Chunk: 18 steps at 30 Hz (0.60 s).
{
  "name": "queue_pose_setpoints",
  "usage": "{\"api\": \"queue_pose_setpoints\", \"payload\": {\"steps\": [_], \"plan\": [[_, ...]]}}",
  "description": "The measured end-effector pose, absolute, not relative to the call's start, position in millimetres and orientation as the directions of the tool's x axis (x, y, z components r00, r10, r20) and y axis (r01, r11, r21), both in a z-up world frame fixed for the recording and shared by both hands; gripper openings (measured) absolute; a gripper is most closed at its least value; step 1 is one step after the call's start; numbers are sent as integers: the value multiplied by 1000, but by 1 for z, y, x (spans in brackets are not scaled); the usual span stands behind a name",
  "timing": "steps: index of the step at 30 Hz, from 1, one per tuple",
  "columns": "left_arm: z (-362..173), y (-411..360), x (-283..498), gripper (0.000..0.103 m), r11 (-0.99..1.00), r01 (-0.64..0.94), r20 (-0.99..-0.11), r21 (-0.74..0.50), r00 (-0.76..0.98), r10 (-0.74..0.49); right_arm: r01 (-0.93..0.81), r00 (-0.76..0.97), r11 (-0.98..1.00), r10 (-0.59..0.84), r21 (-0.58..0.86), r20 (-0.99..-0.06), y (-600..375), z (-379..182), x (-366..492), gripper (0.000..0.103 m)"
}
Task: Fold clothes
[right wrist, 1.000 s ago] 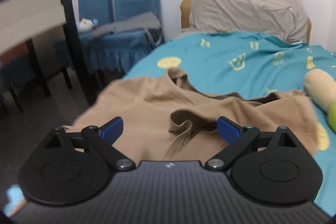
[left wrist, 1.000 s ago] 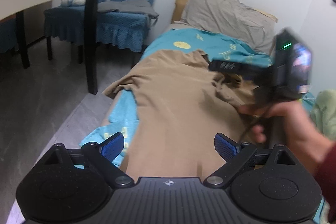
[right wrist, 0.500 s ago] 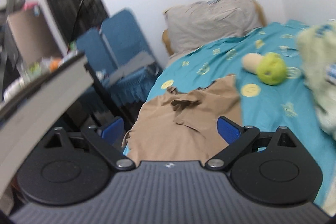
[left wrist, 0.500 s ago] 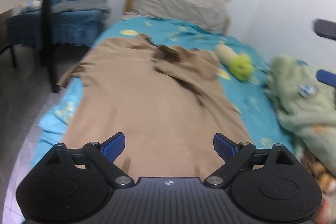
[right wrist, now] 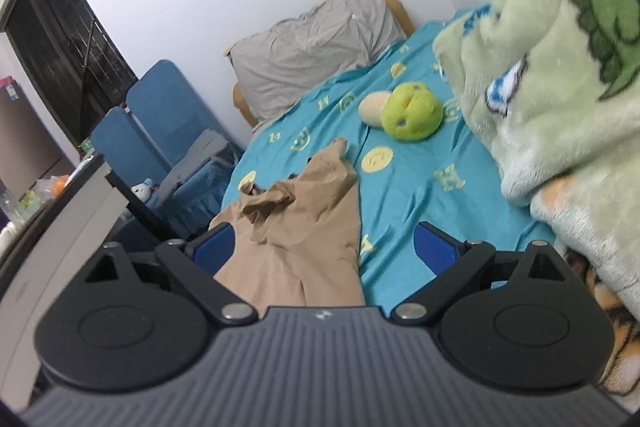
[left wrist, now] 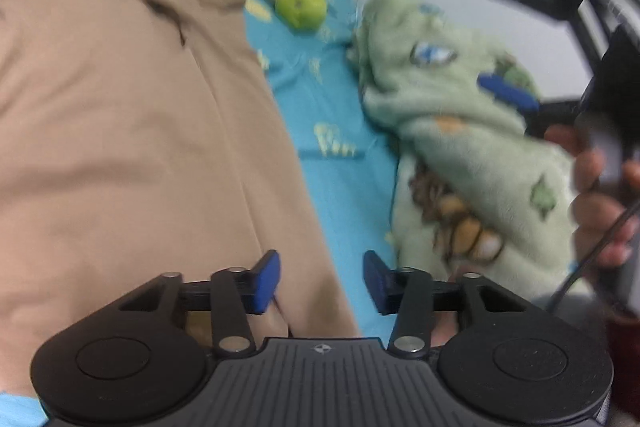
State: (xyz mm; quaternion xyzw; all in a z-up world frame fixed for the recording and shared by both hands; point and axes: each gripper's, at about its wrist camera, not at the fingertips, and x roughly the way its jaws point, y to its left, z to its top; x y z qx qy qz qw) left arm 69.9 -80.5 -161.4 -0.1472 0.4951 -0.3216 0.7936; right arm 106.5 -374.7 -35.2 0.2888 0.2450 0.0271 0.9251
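A tan garment (left wrist: 132, 131) lies spread flat on the teal bedsheet (left wrist: 320, 115), its collar end bunched toward the pillow. My left gripper (left wrist: 320, 283) hangs low over the garment's near right edge. Its jaws are closing; tan cloth and bare sheet show in the gap, and the pads (left wrist: 266, 281) do not press on anything. In the right wrist view the garment (right wrist: 304, 227) sits below my right gripper (right wrist: 324, 247), which stands wide open and empty. In the left wrist view the right gripper (left wrist: 486, 33) hovers above the green blanket, held by a hand (left wrist: 600, 195).
A fluffy green blanket (right wrist: 560, 87) is heaped on the bed's right side. A green and beige plush toy (right wrist: 412, 111) lies near the grey pillow (right wrist: 316, 43). Blue chairs (right wrist: 156, 119) and a table edge (right wrist: 60, 211) stand left of the bed.
The left gripper swung right and tipped down toward the garment's near right edge, and its jaws narrowed. The right gripper left the collar area, moved right above the blanket and rolled.
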Motion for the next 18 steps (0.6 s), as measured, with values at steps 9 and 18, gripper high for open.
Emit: {"api": "queue_pose_setpoints", "payload": {"steps": [9, 18], "plan": [[-204, -72, 88, 24, 729, 166, -712, -664, 157, -684, 63, 828, 775, 312, 629, -467, -380, -51, 120, 98], [-215, -79, 93, 20, 724, 160, -719, -671, 95, -688, 64, 806, 743, 356, 667, -473, -382, -60, 127, 98]]}}
